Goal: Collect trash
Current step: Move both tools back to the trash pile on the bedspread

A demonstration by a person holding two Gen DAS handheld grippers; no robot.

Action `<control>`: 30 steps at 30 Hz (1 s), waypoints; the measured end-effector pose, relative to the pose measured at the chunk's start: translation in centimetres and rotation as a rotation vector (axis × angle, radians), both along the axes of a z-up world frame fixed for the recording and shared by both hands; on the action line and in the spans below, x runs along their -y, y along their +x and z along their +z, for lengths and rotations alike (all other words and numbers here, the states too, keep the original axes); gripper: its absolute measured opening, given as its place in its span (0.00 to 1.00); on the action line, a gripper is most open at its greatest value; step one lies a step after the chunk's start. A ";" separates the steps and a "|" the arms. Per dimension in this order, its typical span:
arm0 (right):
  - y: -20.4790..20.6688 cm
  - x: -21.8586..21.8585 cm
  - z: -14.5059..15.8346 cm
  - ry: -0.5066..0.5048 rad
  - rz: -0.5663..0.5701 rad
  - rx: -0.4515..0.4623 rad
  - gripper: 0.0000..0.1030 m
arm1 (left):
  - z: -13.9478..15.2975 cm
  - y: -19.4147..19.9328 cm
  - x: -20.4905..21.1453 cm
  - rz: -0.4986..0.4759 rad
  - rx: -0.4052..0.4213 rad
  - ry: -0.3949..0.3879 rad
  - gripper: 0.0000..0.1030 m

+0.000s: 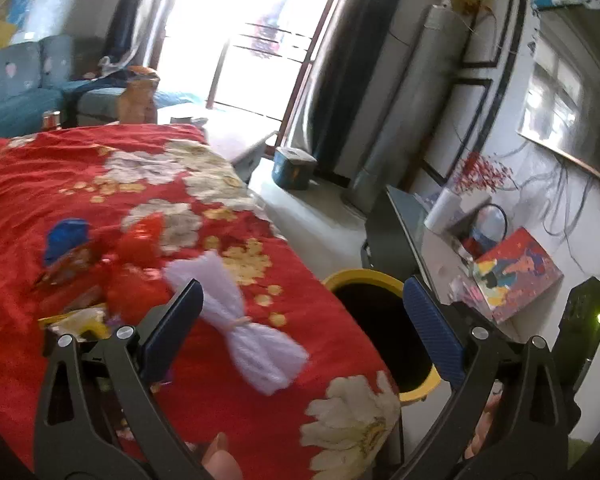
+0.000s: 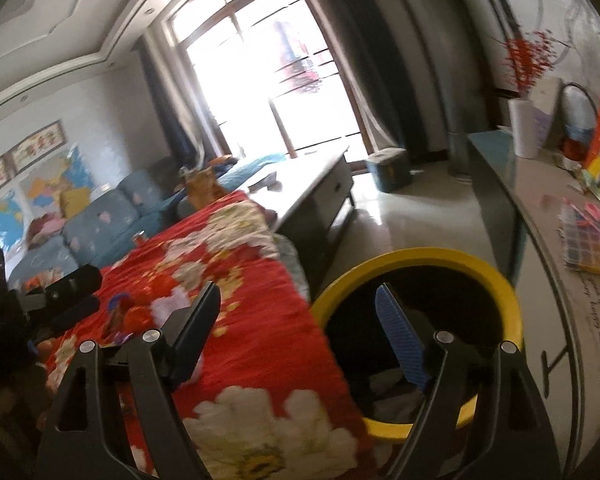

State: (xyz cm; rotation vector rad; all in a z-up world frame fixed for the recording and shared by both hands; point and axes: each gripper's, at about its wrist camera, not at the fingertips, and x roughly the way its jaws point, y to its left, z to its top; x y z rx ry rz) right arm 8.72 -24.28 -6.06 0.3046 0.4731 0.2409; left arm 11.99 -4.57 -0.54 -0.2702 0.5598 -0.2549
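Observation:
A pale lilac yarn bundle (image 1: 242, 322) tied at its middle lies on the red flowered cloth (image 1: 80, 184). Left of it lie a red crumpled wrapper (image 1: 140, 264), a blue scrap (image 1: 66, 238) and yellow packaging (image 1: 78, 322). My left gripper (image 1: 300, 320) is open and empty, just above the near end of the bundle. A yellow-rimmed bin (image 1: 374, 316) stands right of the table. My right gripper (image 2: 298, 320) is open and empty, over the table edge and the bin (image 2: 420, 316), which holds some pale scraps. The other gripper (image 2: 60, 300) shows at the left.
A blue sofa (image 1: 16, 92) stands behind the table. A side counter (image 2: 540, 248) on the right carries a bead box (image 2: 590, 240), a paper roll (image 1: 442, 210) and a red picture box (image 1: 516, 276). A blue stool box (image 1: 294, 168) sits on the floor by the window.

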 end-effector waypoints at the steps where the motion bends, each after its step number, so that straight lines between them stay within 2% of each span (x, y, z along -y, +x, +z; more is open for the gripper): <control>1: 0.0 -0.7 0.2 -0.006 0.021 0.001 0.75 | 0.1 -0.1 -0.5 0.008 0.003 -0.003 0.89; 17: -0.4 -8.2 1.9 -0.082 0.202 0.038 0.77 | 0.0 -3.2 -6.7 0.111 0.032 -0.016 0.89; 23: -0.4 -10.5 1.9 -0.117 0.268 0.038 0.78 | -0.5 -4.1 -9.0 0.138 0.016 0.007 0.89; 30: 0.3 -13.3 0.9 -0.148 0.350 -0.003 0.78 | -2.0 -5.8 -11.4 0.117 -0.024 0.081 0.89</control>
